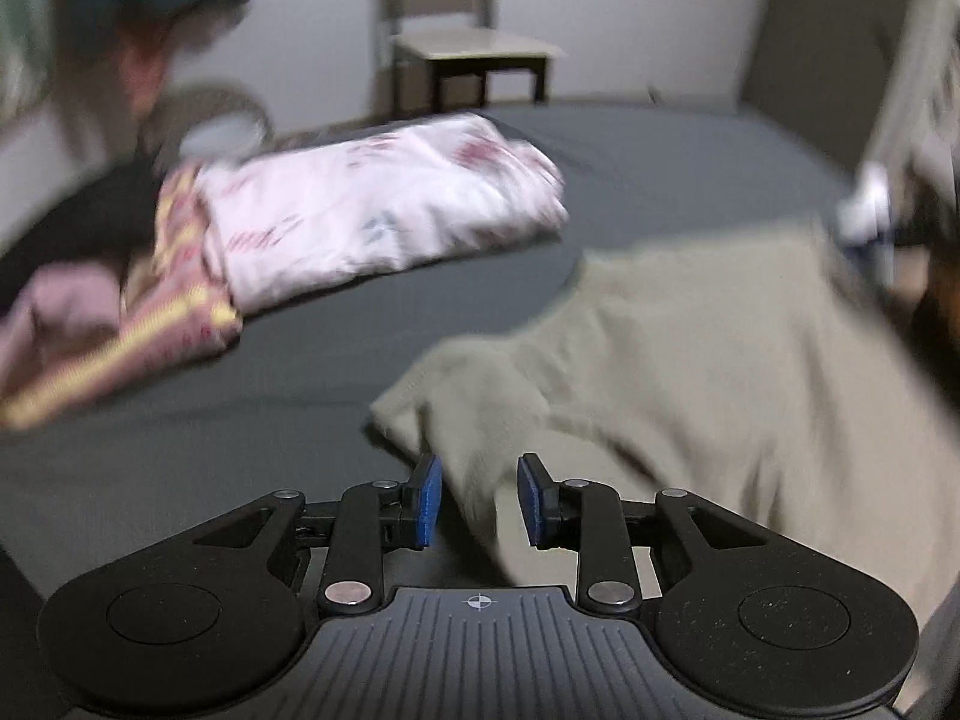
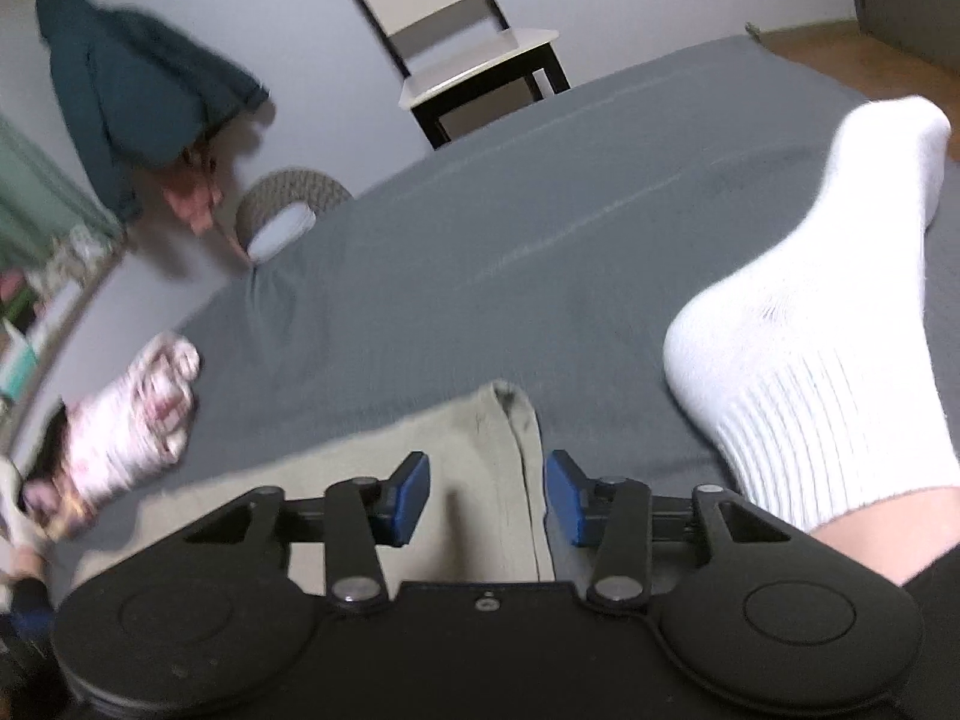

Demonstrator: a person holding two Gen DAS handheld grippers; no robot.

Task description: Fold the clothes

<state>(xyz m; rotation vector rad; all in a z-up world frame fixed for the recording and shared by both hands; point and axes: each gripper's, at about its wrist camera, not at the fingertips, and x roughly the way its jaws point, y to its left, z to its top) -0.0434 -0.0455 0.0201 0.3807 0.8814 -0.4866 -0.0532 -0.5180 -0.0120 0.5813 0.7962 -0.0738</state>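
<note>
Left wrist view: olive garment edge between spread jaws

Left hand-held gripper [image 1: 479, 498] is released, the olive garment [image 1: 690, 372] on the bed [image 1: 300, 360] running to the upper right of the frame. Right hand-held gripper [image 2: 487, 495] is also released, straddling the garment's hem, equally near

olive garment [image 1: 690, 360]: 1 | folded clothes [image 1: 372, 210]: 2 | chair [image 1: 462, 42]: 1 | white sock [image 2: 828, 330]: 1

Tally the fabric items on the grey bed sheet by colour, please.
Olive-green garment, between both grippers' open fingers: 1
White floral folded cloth: 1
Pink cloth with yellow stripes: 1
White ribbed sock, worn on a person's foot: 1
Total: 4
</note>
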